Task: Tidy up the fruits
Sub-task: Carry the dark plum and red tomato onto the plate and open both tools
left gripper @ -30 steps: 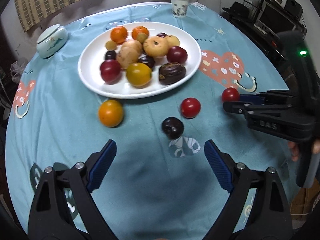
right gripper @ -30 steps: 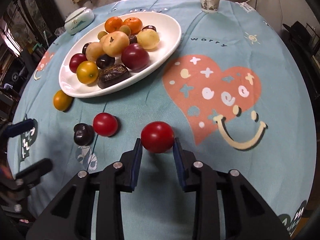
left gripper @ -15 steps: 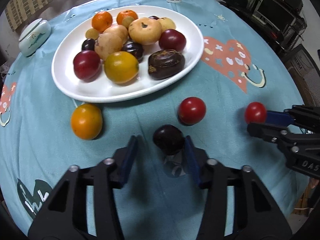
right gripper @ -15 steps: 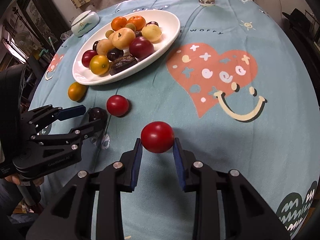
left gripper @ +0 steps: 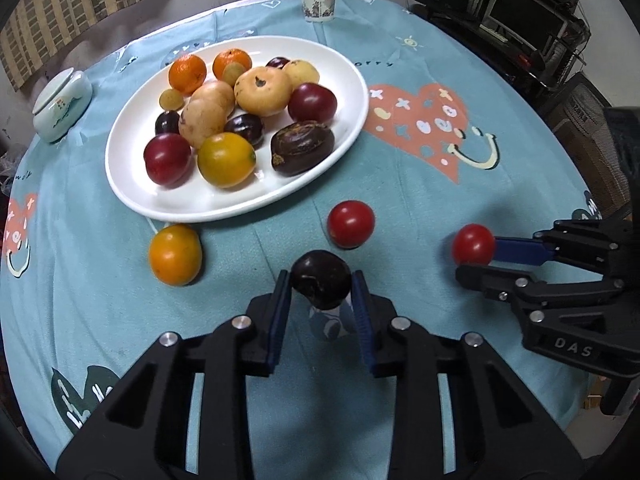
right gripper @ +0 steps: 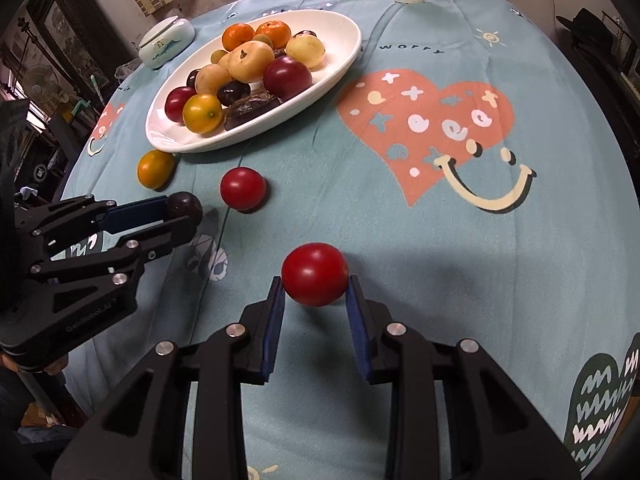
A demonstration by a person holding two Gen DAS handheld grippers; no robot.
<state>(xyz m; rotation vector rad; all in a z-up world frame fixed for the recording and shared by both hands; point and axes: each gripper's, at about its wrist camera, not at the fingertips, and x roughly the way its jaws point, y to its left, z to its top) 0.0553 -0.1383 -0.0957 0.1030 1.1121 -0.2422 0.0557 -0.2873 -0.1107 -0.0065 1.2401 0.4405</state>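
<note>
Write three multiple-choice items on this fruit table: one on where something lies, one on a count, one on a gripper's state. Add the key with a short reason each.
1. Where is the orange fruit that is off the plate?
A. on the cloth beside the near rim of the white plate
B. inside the paper cup
C. on the red heart print

2. How many loose fruits lie on the tablecloth, held by no gripper?
A. none
B. two
C. five

3. What is the left gripper doing?
A. standing wide open over bare cloth
B. closed on a dark plum
C. closed on a paper cup

Key: 1 A, the fruit sits on the cloth just below the plate's edge. 2 B, only the orange fruit and one red tomato lie free; the right gripper holds another red tomato. 3 B, the jaws have just been closing and their pads press the plum's sides.
</note>
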